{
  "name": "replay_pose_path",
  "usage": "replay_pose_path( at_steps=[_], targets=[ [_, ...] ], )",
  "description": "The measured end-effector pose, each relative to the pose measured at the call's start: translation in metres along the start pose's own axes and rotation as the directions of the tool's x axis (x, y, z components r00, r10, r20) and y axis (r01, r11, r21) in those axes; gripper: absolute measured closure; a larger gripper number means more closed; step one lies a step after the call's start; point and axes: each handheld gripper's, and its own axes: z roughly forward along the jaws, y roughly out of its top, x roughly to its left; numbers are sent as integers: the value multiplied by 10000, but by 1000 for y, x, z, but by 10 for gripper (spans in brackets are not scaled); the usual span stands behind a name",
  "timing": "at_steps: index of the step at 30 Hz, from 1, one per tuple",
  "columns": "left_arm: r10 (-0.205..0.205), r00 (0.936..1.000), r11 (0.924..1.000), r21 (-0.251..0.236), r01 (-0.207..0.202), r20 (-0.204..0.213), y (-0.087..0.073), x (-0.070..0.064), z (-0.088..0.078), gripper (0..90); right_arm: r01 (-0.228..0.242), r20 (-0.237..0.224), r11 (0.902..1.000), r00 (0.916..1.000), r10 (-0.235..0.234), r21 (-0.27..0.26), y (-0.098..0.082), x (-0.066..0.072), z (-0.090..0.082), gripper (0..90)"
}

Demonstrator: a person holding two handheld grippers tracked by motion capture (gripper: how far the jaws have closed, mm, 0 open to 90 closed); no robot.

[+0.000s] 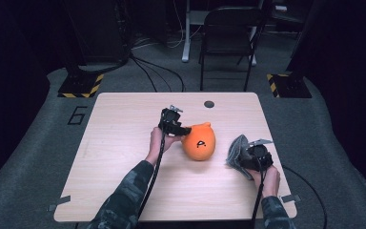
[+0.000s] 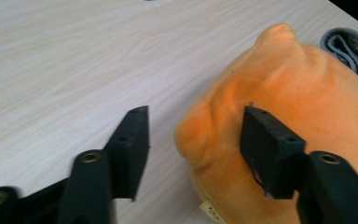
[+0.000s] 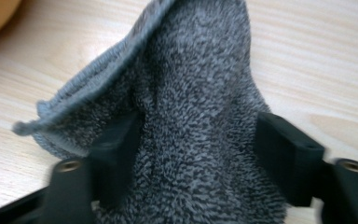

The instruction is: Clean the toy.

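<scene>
An orange plush toy (image 1: 199, 142) with a black mark on it lies at the middle of the wooden table (image 1: 119, 157). My left gripper (image 1: 183, 130) is at its left side. In the left gripper view the jaws (image 2: 196, 114) stand open around a bulge of the orange plush toy (image 2: 298, 93); one jaw rests against it, the other is clear of it. To the right a grey towel (image 1: 237, 149) stands bunched up on the table. My right gripper (image 1: 249, 158) is on it, open, with the grey towel (image 3: 200, 70) filling the gap between its jaws (image 3: 198, 121).
A small dark round hole (image 1: 209, 104) marks the table's far edge. Behind the table are a black folding chair (image 1: 228, 28), floor cables, and two hazard-striped bases (image 1: 81, 86) (image 1: 286, 83). Bare tabletop lies to the left and front.
</scene>
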Motion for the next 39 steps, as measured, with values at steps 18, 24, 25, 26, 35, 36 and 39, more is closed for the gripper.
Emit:
replay_pose_path(
  at_steps=[18, 24, 25, 26, 35, 36, 39],
  targets=[
    [954, 9952, 9830, -1552, -979, -236, -29, -7, -69, 147, 797, -604, 9923, 9945, -856, -952, -25, -5, -51, 0],
    [1298, 9885, 9779, -1550, -1405, -772, -60, -6, -98, 88, 1000, -665, 9923, 9923, -1049, -730, -42, -7, -51, 0],
    [1349, 9871, 9768, -1556, -1470, -861, -66, -6, -101, 80, 936, -730, 9930, 9924, -988, -725, -45, -9, -51, 0],
    [1483, 9832, 9734, -1598, -1641, -1063, -76, -7, -106, 72, 925, -734, 9934, 9925, -974, -679, -47, -10, -52, 0],
    [1336, 9831, 9863, -799, -1442, -1254, -154, 11, -117, 44, 934, -632, 9935, 9932, -975, -644, -71, -21, -46, 0],
    [1346, 9830, 9874, -661, -1436, -1246, -160, 14, -117, 40, 888, -683, 9943, 9933, -928, -598, -74, -22, -46, 0],
    [1521, 9802, 9881, -25, -1536, -1264, -184, 20, -115, 53, 1003, -405, 9947, 9940, -1012, -244, -81, -23, -39, 0]
  ],
)
